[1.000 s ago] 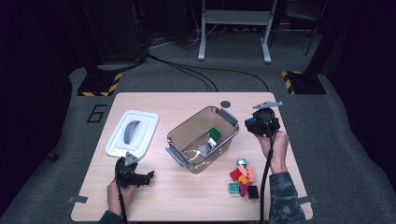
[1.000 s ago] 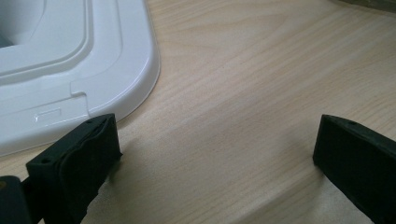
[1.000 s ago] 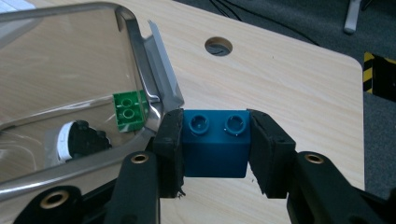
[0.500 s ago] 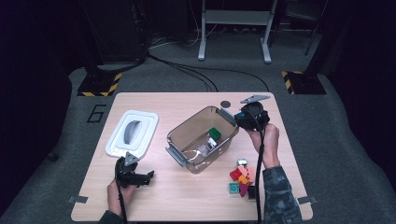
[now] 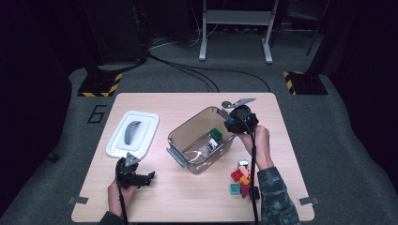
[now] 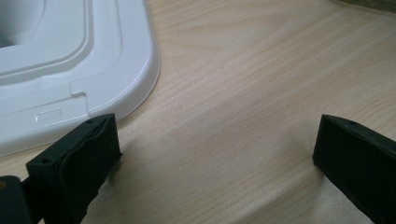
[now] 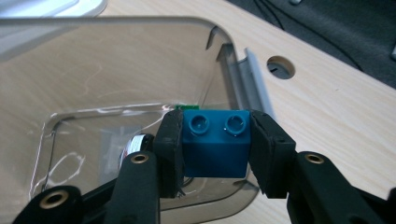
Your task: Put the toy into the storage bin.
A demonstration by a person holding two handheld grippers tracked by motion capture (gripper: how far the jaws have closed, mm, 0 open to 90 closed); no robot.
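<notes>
Tabletop (image 5: 197, 197) lies bare around the left gripper's (image 5: 149, 177) released fingers; right gripper (image 7: 215, 140) grasps a blue brick (image 7: 215, 142) over the bin's rim (image 5: 220, 110).

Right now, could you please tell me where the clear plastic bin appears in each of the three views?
High view: the clear plastic bin sits mid-table, between the white lid and the right hand-held gripper.
Left gripper view: I can't make out the bin here; the white lid is at upper left.
Right gripper view: the bin spreads behind the blue brick held in the jaws.
Shared landmark: the wooden table.
</notes>
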